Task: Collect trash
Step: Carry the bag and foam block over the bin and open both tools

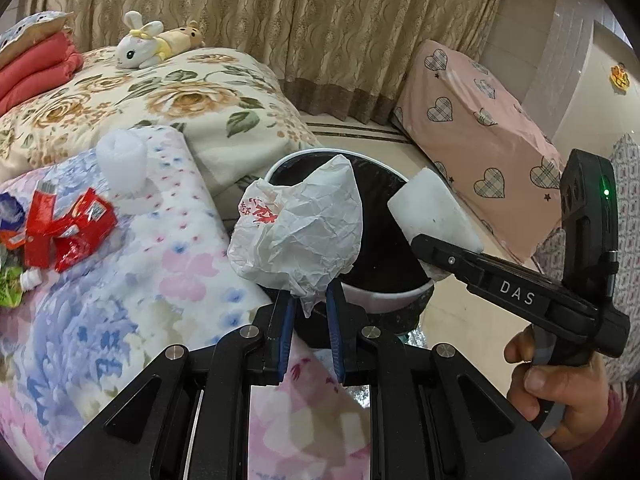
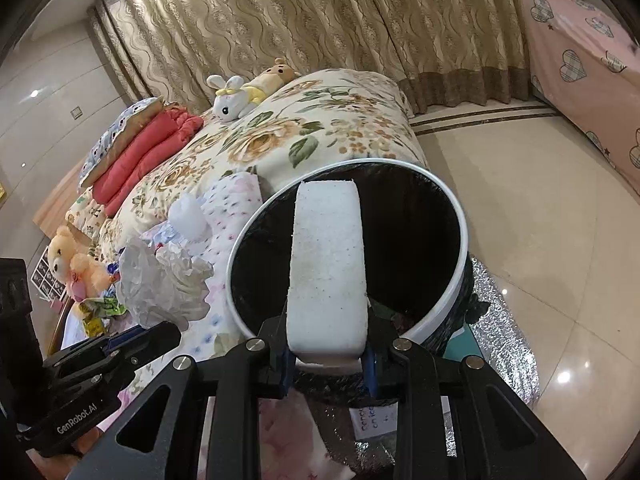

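1. Black, blue-padded left gripper pinches the twisted tail of a crumpled white paper bag with red print; the bag balloons toward 12 o'clock from the pads, creased and matte.
2. Blue pads of the right gripper clamp a rounded slab of white foam, grainy and slightly soiled, standing up toward 12 o'clock.
3. Both pieces hang over the mouth of a round trash bin, white-rimmed and lined with black plastic. In the left wrist view the foam sits at 3 o'clock of the bag.
4. On the soft floral blanket, at 9 o'clock of the bag, lie glossy red wrappers and a small white foam cup shape.
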A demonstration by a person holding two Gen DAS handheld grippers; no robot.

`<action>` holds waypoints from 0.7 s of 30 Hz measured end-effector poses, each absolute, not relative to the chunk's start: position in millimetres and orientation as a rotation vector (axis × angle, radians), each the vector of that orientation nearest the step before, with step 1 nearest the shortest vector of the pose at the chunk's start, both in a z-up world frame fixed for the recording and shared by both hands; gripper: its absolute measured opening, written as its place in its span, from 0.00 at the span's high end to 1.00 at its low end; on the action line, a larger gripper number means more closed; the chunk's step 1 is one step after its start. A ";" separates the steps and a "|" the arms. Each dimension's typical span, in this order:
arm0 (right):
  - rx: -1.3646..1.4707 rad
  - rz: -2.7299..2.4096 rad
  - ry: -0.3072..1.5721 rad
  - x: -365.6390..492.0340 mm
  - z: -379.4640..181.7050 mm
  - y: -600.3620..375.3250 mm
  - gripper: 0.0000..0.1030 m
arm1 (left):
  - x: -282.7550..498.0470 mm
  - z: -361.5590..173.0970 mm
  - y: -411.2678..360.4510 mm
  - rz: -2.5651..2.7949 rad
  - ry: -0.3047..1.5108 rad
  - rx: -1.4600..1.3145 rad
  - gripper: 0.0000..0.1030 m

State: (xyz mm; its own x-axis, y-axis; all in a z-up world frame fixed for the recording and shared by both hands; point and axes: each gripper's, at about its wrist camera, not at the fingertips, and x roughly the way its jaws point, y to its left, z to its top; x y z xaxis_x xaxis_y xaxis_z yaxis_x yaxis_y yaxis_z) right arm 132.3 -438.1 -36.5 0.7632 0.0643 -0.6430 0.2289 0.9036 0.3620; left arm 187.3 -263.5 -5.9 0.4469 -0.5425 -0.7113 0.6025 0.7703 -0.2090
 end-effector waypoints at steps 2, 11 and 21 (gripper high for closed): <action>0.442 -0.096 0.704 134.4 -36.5 -441.1 0.75 | 190.4 -5.9 -269.2 -0.711 0.851 0.092 0.86; 0.456 -0.102 0.720 143.5 -39.5 -455.0 0.74 | 204.6 -7.3 -287.9 -0.720 0.870 0.105 0.86; 0.465 -0.105 0.742 153.1 -43.5 -463.5 0.74 | 215.3 -14.3 -302.4 -0.730 0.903 0.118 0.85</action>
State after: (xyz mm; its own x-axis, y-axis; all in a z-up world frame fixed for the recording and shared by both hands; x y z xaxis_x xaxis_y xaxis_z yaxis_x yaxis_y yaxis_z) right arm 153.1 -463.5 -43.5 0.7367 0.0702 -0.6726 0.2533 0.8935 0.3707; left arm 215.3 -302.4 -14.3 0.3992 -0.5278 -0.7497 0.6228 0.7562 -0.2007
